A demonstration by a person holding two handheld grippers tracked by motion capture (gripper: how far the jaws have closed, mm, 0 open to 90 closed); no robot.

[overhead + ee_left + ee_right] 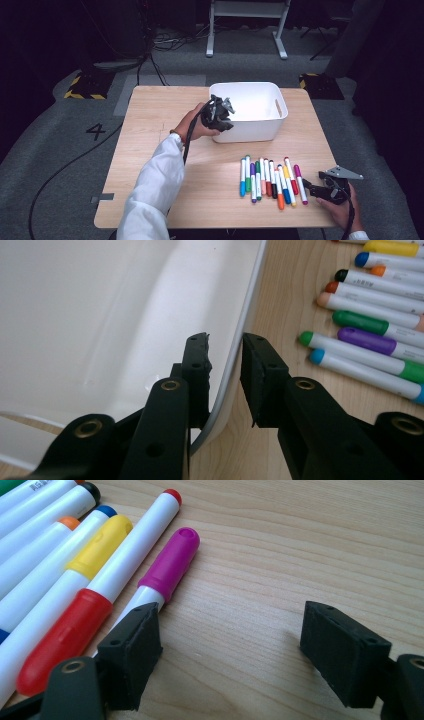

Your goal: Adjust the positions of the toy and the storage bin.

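Light wooden table: white bin at far edge, row of markers near front.

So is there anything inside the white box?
The white box looks bare inside. The left hand-held gripper clamps its rim and hides one corner, so that part cannot be checked.

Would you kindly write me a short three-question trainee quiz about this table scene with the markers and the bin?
1. True or false: the left tool has its jaws either side of the white bin's wall.
2. Which marker lies nearest the right tool: A green, B magenta, C orange?
3. Fill in: the markers lie in a row on the wooden ____.

Key: 1 true. 2 B, the magenta marker. 3 table.
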